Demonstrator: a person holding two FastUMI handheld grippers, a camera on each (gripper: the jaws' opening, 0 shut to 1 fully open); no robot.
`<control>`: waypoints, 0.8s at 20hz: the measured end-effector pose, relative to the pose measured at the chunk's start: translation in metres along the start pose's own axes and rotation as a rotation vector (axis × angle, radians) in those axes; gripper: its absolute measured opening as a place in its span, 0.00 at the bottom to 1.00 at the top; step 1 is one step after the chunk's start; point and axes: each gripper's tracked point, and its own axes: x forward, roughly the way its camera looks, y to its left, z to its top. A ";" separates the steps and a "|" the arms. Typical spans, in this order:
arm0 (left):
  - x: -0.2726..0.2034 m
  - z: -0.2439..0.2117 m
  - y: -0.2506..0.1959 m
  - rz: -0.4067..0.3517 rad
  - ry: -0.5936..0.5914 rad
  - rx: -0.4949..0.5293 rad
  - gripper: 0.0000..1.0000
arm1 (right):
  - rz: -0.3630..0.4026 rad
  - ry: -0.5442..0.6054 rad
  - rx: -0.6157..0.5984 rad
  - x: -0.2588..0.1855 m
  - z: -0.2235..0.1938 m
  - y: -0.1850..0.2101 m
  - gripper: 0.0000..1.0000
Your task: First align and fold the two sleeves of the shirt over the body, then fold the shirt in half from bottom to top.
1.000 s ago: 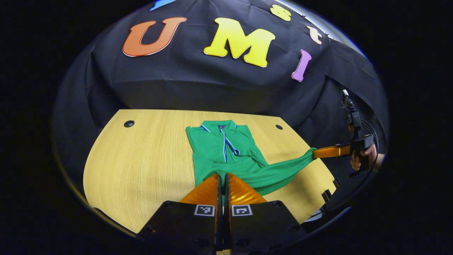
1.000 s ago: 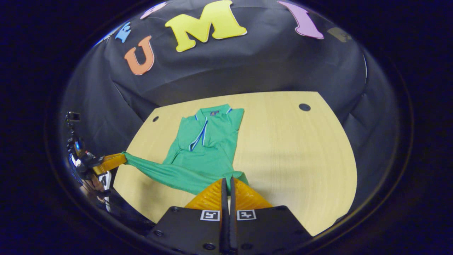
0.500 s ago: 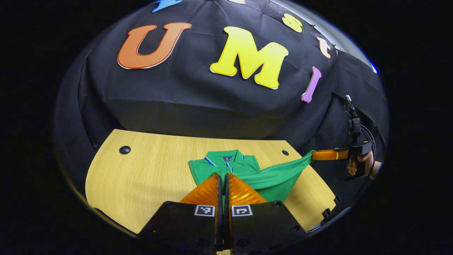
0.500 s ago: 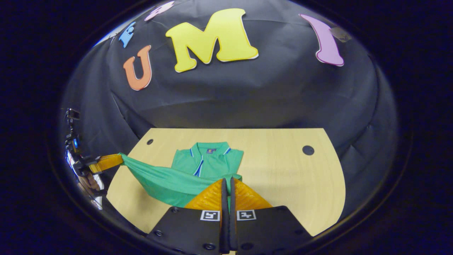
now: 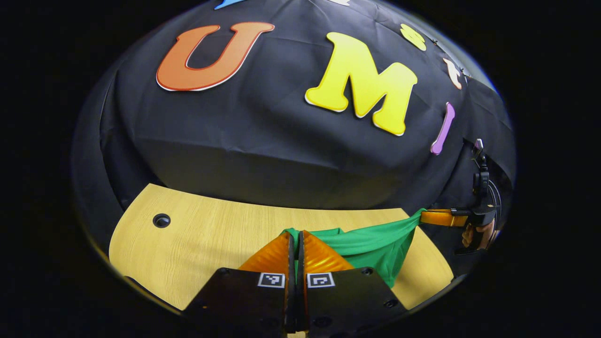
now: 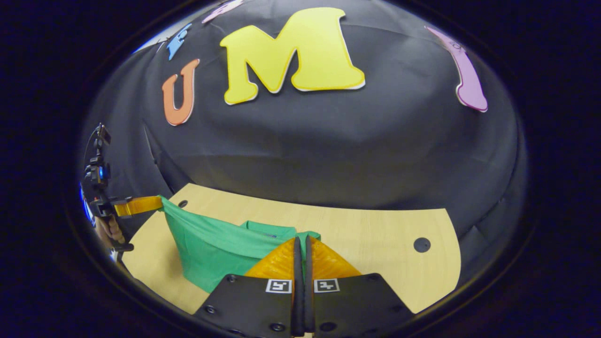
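A light wood-grain table (image 5: pixel 197 234) stretches before you, its far edge meeting the black cloth wall (image 5: pixel 263 136) that drapes in soft folds around the booth. You can see a round dark cable hole (image 5: pixel 161 220) near one far corner and another (image 6: pixel 421 244) toward the opposite side.

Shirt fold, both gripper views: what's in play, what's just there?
In play:
green polo shirt, hem lifted
left gripper, shut on hem
right gripper, shut on hem

Just there:
wooden table
table's cable holes
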 end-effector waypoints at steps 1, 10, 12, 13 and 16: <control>0.013 -0.005 0.006 0.004 0.004 -0.002 0.03 | -0.005 0.007 0.010 0.015 -0.006 -0.005 0.02; 0.126 -0.086 0.060 0.111 0.098 -0.068 0.04 | -0.053 0.054 0.004 0.134 -0.063 -0.030 0.02; 0.134 -0.094 0.071 0.170 0.099 -0.059 0.05 | -0.066 0.066 0.003 0.138 -0.070 -0.033 0.02; 0.136 -0.097 0.072 0.185 0.103 -0.050 0.06 | -0.073 0.072 -0.011 0.142 -0.074 -0.033 0.02; 0.140 -0.099 0.075 0.225 0.104 -0.031 0.14 | -0.102 0.085 -0.029 0.144 -0.076 -0.034 0.10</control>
